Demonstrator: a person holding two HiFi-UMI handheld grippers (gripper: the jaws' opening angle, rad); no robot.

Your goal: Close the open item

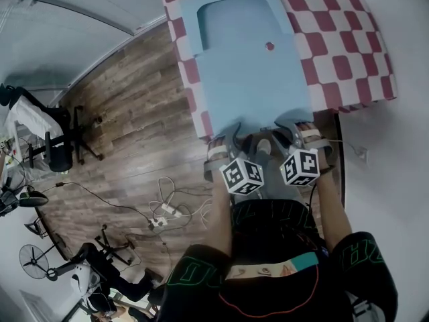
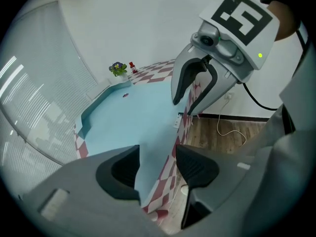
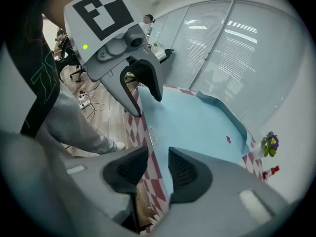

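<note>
A large flat light-blue folder-like item [image 1: 255,79] lies on the red-and-white checkered table [image 1: 342,52]. Its far flap [image 1: 234,22] stands open, and a small red snap [image 1: 269,45] sits on the body. Both grippers hover at the table's near edge, just short of the blue item's near side. My left gripper [image 1: 231,138] is open with nothing between its pads [image 2: 157,169]. My right gripper [image 1: 296,131] is open too and empty [image 3: 158,167]. Each gripper shows in the other's view: the right gripper [image 2: 185,107] and the left gripper [image 3: 146,105]. In both gripper views the item's near edge [image 2: 170,132] runs below the jaws, untouched.
A small potted flower [image 2: 117,69] and a little red thing [image 2: 132,66] stand at the table's far corner. Wooden floor with cables and a power strip [image 1: 164,213] lies to the left, with office chairs [image 1: 57,139] beyond. A white wall [image 1: 402,146] is at the right.
</note>
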